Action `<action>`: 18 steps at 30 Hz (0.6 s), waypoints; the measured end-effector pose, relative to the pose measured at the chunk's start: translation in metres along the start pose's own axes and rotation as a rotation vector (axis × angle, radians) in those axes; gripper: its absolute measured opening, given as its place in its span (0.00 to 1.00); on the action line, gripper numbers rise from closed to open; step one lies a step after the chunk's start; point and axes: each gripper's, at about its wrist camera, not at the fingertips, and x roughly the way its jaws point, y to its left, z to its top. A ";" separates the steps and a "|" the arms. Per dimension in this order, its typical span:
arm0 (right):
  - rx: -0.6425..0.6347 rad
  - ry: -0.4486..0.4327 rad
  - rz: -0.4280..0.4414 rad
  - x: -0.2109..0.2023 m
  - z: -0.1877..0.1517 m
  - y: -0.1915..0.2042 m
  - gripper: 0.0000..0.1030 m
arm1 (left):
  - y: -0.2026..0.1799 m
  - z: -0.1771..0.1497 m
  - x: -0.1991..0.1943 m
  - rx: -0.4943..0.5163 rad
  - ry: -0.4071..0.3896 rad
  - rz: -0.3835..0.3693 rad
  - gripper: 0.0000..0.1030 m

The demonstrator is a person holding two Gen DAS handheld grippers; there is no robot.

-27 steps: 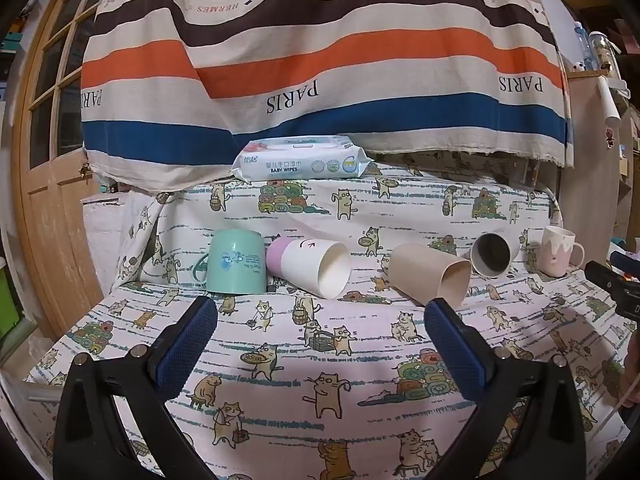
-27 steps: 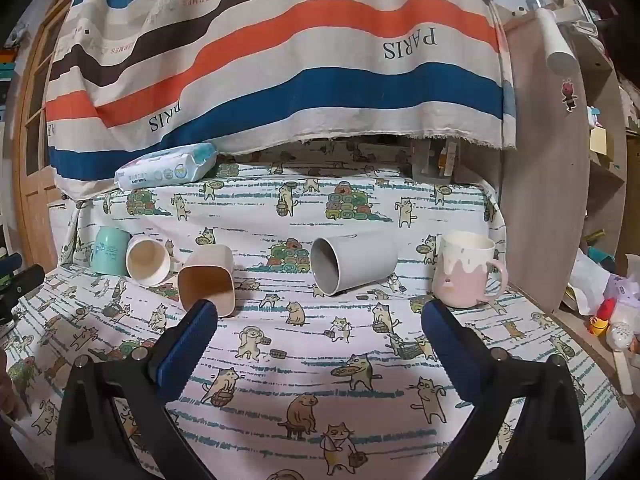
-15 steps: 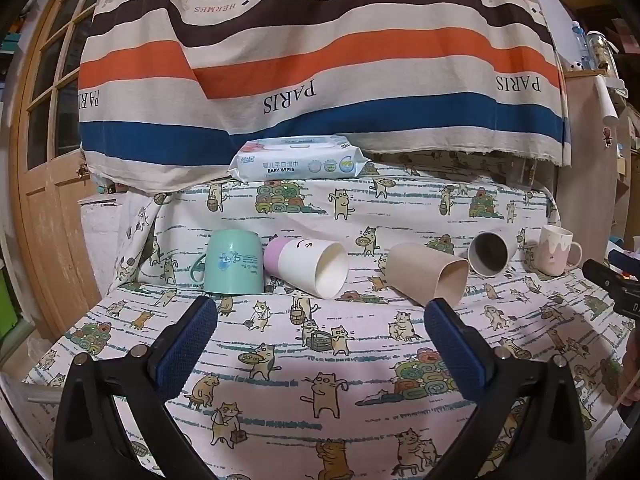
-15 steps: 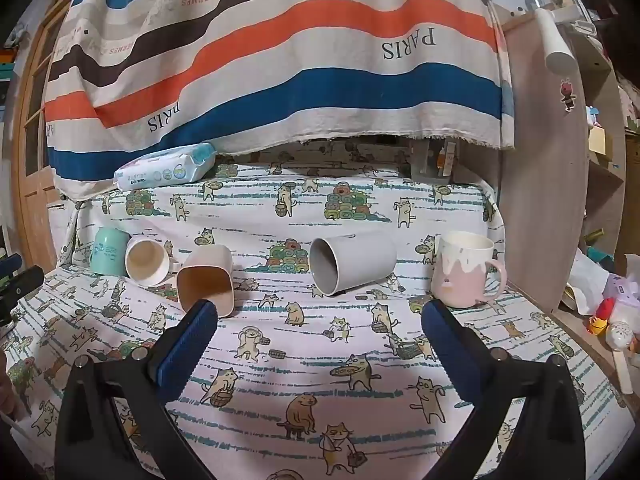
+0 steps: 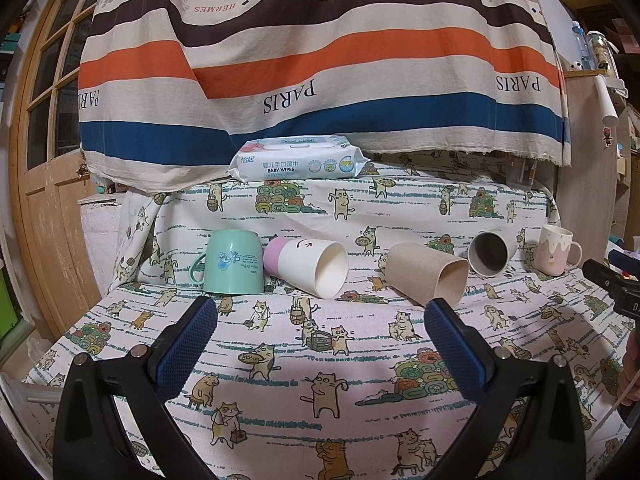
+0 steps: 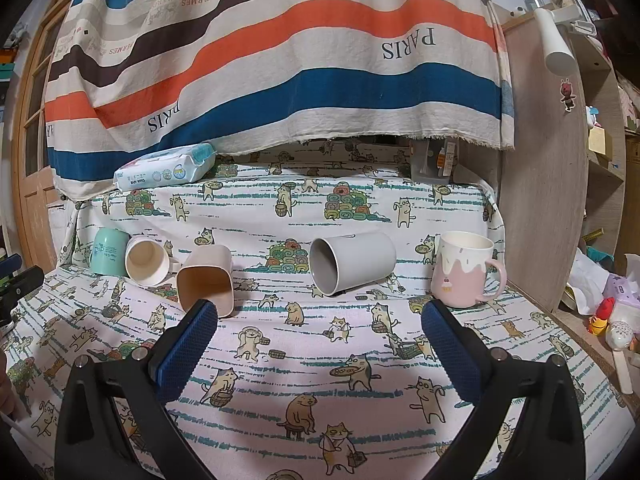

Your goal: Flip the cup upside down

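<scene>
Little has shifted since earlier: both the left gripper (image 5: 320, 312) and right gripper (image 6: 319, 314) are held spread and empty above the cloth (image 6: 280, 380), the grey cup (image 6: 352, 262) lying sideways between the beige cup (image 6: 206, 282) and upright pink mug (image 6: 464, 268).

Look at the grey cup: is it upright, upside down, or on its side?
On its side. The grey cup lies on the cat-print cloth, its open mouth facing sideways toward the camera, showing its empty interior.
</scene>
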 end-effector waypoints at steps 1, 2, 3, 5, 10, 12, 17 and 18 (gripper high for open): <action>0.000 0.000 0.000 0.000 0.000 0.000 1.00 | 0.000 0.000 0.000 0.000 0.001 -0.001 1.00; 0.000 0.000 0.000 0.000 0.000 0.000 1.00 | -0.001 0.000 0.000 0.001 0.001 -0.002 1.00; 0.000 0.000 0.000 0.000 0.000 0.000 1.00 | -0.002 0.000 -0.001 0.001 0.001 -0.002 1.00; 0.000 0.000 0.000 0.000 0.000 0.000 1.00 | -0.002 0.000 -0.001 0.001 0.000 -0.002 1.00; 0.000 0.000 0.000 0.000 0.000 0.000 1.00 | -0.002 0.000 -0.001 0.001 0.000 -0.002 1.00; 0.000 0.000 0.000 0.000 0.000 0.000 1.00 | -0.002 0.000 -0.001 0.001 0.001 -0.002 1.00; 0.000 0.000 0.000 0.000 0.000 0.000 1.00 | -0.002 0.000 -0.001 0.001 0.001 -0.002 1.00; 0.000 0.000 0.000 0.000 0.000 0.000 1.00 | -0.002 0.000 -0.001 0.001 0.001 -0.002 1.00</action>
